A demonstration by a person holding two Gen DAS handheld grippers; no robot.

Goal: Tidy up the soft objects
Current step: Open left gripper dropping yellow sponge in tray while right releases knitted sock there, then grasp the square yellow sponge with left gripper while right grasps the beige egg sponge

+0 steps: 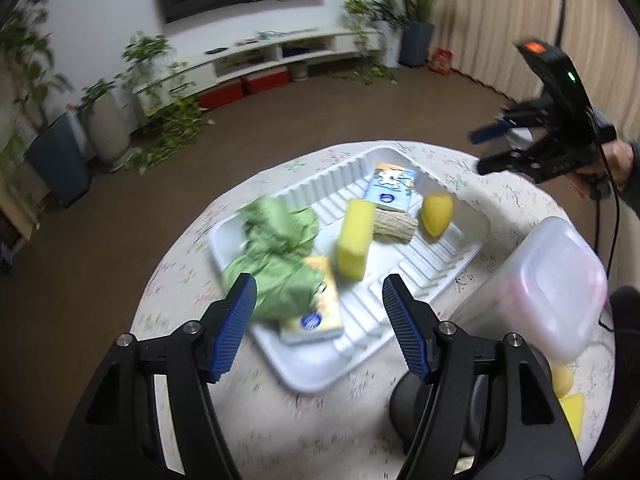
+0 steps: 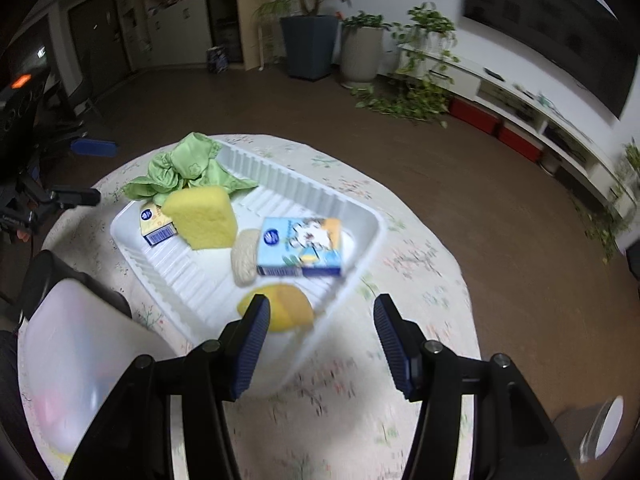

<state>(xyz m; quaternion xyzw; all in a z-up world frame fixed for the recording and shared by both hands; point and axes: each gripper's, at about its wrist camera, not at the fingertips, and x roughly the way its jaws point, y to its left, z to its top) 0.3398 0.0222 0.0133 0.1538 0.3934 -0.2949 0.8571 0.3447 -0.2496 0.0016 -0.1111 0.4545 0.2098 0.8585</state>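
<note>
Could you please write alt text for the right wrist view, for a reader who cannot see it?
The open right gripper hovers empty over the near end of a white ribbed tray on a round floral table. The tray holds a green cloth, a yellow sponge, two tissue packs and a yellow rounded sponge.

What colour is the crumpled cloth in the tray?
Light green; the cloth shows best in the right wrist view.

The ribbed white plastic tray [image 1: 436, 268] has bare floor at its near-right half; a tall translucent lidded plastic container [image 1: 540, 288] crowds that side on the bench [image 1: 256, 420].
</note>
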